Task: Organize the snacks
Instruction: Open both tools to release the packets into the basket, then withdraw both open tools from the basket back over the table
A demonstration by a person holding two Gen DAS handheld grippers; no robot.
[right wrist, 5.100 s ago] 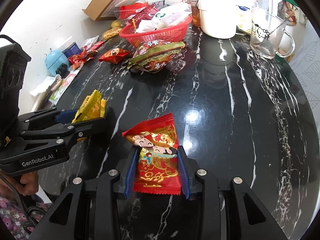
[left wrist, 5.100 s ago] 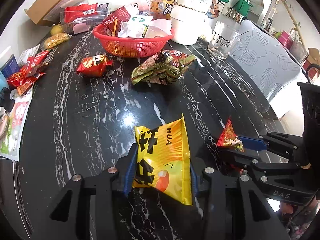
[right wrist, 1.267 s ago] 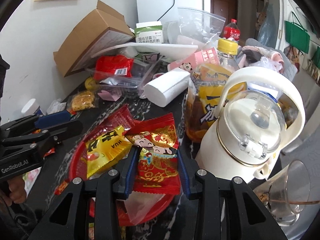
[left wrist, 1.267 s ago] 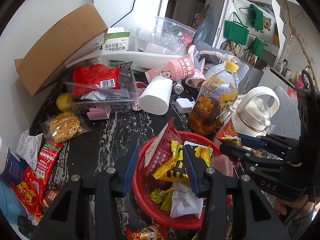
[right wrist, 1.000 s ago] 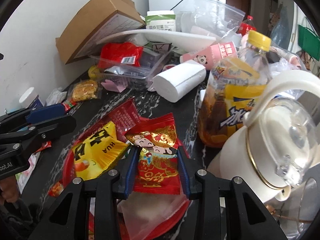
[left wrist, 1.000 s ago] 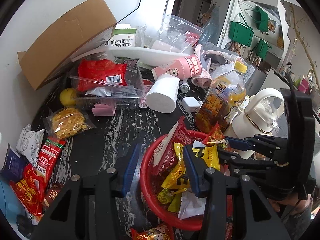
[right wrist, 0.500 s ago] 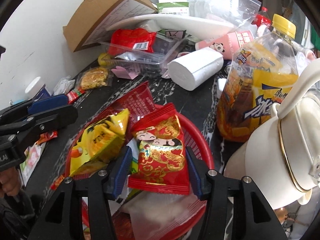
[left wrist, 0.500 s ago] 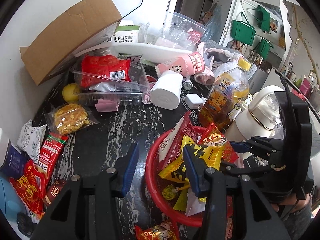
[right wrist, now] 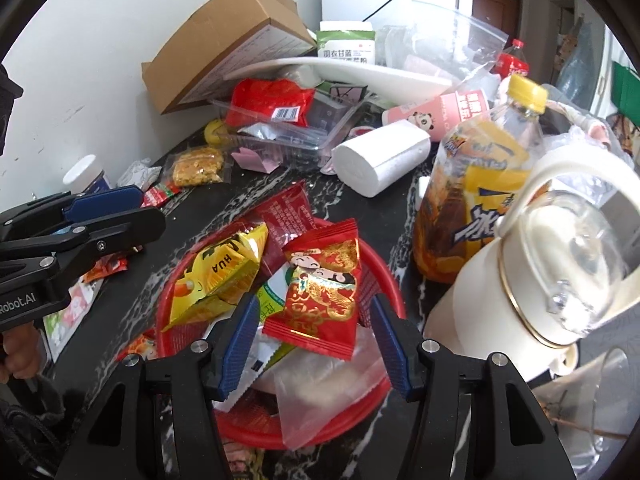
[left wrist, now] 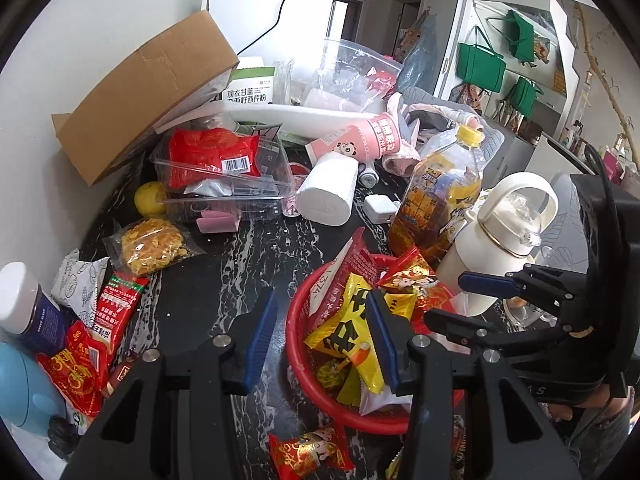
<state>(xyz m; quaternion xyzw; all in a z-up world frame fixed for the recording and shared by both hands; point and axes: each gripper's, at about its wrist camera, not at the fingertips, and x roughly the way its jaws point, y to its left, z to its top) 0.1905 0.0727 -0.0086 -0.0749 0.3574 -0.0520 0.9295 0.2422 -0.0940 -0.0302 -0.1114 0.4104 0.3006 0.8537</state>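
A red basket (right wrist: pixel 380 272) full of snack packs stands on the black marble table. The yellow pack (right wrist: pixel 218 272) and the red pack (right wrist: pixel 324 288) lie on top of the pile in it; both also show in the left wrist view, the yellow pack (left wrist: pixel 352 320) and the red pack (left wrist: pixel 412 284). My right gripper (right wrist: pixel 312 340) is open and empty just above the basket, its fingers apart on either side of the red pack without touching it. My left gripper (left wrist: pixel 320 336) is open and empty at the basket's left rim (left wrist: pixel 294 344).
A white kettle (right wrist: pixel 560 264), a juice bottle (right wrist: pixel 480 188) and a glass mug (right wrist: pixel 592 412) stand right of the basket. A toilet roll (right wrist: pixel 380 160), plastic tray (right wrist: pixel 288 128) and cardboard box (right wrist: pixel 228 32) lie behind. Loose snack packs (left wrist: pixel 88 340) lie left, another red pack (left wrist: pixel 312 452) in front.
My right gripper opened and let the red pack drop onto the pile in the basket, then drew back slightly. My left gripper, open with the yellow pack released, has moved a little left.
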